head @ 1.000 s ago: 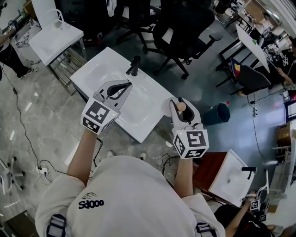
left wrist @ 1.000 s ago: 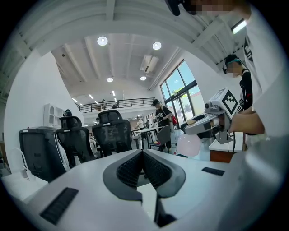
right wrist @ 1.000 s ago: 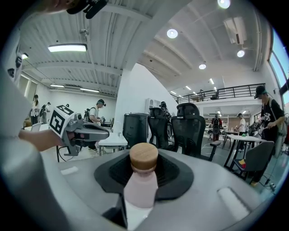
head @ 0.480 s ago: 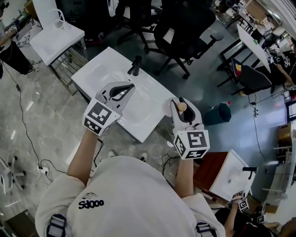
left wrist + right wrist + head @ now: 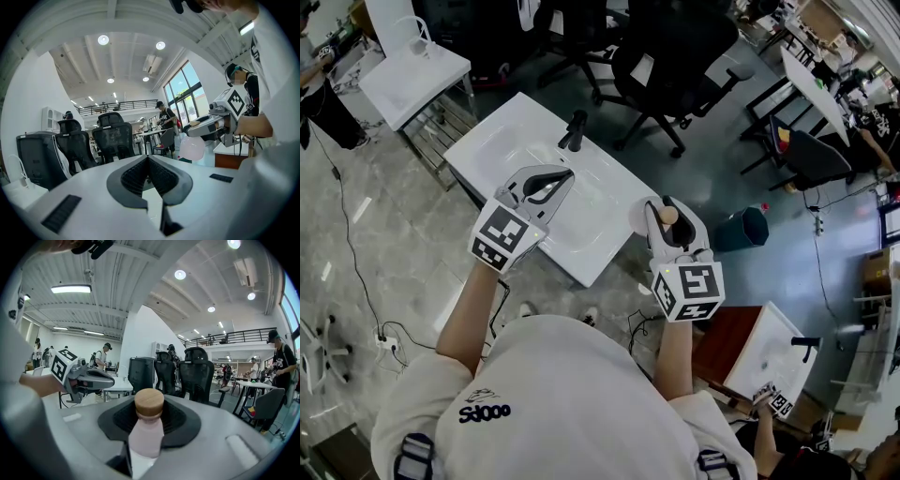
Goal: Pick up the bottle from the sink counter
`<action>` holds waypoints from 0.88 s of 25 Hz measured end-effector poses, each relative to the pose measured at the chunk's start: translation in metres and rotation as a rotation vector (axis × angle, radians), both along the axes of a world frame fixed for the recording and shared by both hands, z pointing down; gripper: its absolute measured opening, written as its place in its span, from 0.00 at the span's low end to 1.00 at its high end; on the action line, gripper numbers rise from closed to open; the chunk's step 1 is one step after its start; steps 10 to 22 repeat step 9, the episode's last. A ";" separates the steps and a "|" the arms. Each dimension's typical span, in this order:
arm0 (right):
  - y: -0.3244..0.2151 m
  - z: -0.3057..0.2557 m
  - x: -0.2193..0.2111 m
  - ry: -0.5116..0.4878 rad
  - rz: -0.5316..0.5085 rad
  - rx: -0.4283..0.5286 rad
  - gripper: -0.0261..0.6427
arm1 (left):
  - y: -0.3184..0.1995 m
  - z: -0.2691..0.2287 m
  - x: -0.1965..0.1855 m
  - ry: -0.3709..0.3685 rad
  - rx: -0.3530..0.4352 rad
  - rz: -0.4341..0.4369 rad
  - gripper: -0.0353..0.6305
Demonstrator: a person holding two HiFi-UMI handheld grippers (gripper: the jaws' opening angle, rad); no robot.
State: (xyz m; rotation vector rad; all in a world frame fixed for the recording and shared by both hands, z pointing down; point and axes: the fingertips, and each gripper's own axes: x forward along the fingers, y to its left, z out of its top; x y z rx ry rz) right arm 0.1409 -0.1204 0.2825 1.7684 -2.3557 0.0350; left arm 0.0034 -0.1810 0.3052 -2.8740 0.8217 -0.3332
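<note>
My right gripper (image 5: 662, 210) is shut on a pale pink bottle with a round wooden cap (image 5: 669, 216), held in the air off the right end of the white sink counter (image 5: 511, 131). In the right gripper view the bottle (image 5: 146, 430) stands upright between the black pads (image 5: 176, 420) of my right gripper (image 5: 149, 414). The left gripper view shows the same bottle (image 5: 192, 146) at the right. My left gripper (image 5: 563, 174) hovers over the basin, jaws shut on nothing; its pads (image 5: 136, 174) meet at my left gripper's tip (image 5: 148, 160).
A black faucet (image 5: 573, 131) stands at the counter's far edge. Black office chairs (image 5: 666, 56) sit beyond it, a white chair (image 5: 412, 75) at far left, a blue bin (image 5: 742, 230) at right. A second sink (image 5: 769, 361) on a brown cabinet is at lower right.
Both grippers stay almost still and the bottle remains in the right one. A person's marker cube at the lower right has shifted left.
</note>
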 end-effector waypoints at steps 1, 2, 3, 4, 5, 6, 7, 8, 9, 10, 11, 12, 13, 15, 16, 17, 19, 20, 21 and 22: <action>0.000 0.000 0.000 0.001 -0.001 -0.001 0.23 | 0.000 0.000 0.000 0.003 -0.001 0.001 0.06; -0.001 0.001 -0.001 0.002 -0.002 -0.002 0.23 | 0.000 0.000 0.001 0.005 -0.001 0.001 0.06; -0.001 0.001 -0.001 0.002 -0.002 -0.002 0.23 | -0.001 0.000 0.001 0.004 -0.002 0.001 0.06; -0.001 0.001 0.000 0.001 -0.003 -0.003 0.23 | -0.001 0.002 0.001 0.001 -0.005 0.000 0.06; -0.001 0.002 0.000 -0.001 -0.003 -0.004 0.23 | -0.001 0.004 0.001 -0.004 -0.010 -0.001 0.06; -0.001 0.002 0.001 -0.002 -0.002 -0.004 0.23 | -0.001 0.005 0.001 -0.007 -0.013 -0.002 0.06; -0.001 0.003 0.002 -0.003 -0.001 -0.003 0.23 | -0.001 0.006 0.001 -0.006 -0.012 -0.003 0.06; -0.001 0.003 0.002 -0.004 -0.001 -0.003 0.23 | -0.001 0.005 0.002 -0.004 -0.010 -0.003 0.06; 0.000 0.004 0.003 -0.004 0.000 -0.002 0.23 | -0.001 0.005 0.003 -0.001 -0.006 -0.003 0.06; 0.000 0.004 0.003 -0.004 0.000 -0.002 0.23 | -0.001 0.005 0.003 -0.001 -0.006 -0.003 0.06; 0.000 0.004 0.003 -0.004 0.000 -0.002 0.23 | -0.001 0.005 0.003 -0.001 -0.006 -0.003 0.06; 0.000 0.004 0.003 -0.004 0.000 -0.002 0.23 | -0.001 0.005 0.003 -0.001 -0.006 -0.003 0.06; 0.000 0.004 0.003 -0.004 0.000 -0.002 0.23 | -0.001 0.005 0.003 -0.001 -0.006 -0.003 0.06; 0.000 0.004 0.003 -0.004 0.000 -0.002 0.23 | -0.001 0.005 0.003 -0.001 -0.006 -0.003 0.06; 0.000 0.004 0.003 -0.004 0.000 -0.002 0.23 | -0.001 0.005 0.003 -0.001 -0.006 -0.003 0.06; 0.000 0.004 0.003 -0.004 0.000 -0.002 0.23 | -0.001 0.005 0.003 -0.001 -0.006 -0.003 0.06; 0.000 0.004 0.003 -0.004 0.000 -0.002 0.23 | -0.001 0.005 0.003 -0.001 -0.006 -0.003 0.06; 0.000 0.004 0.003 -0.004 0.000 -0.002 0.23 | -0.001 0.005 0.003 -0.001 -0.006 -0.003 0.06; 0.000 0.004 0.003 -0.004 0.000 -0.002 0.23 | -0.001 0.005 0.003 -0.001 -0.006 -0.003 0.06; 0.000 0.004 0.003 -0.004 0.000 -0.002 0.23 | -0.001 0.005 0.003 -0.001 -0.006 -0.003 0.06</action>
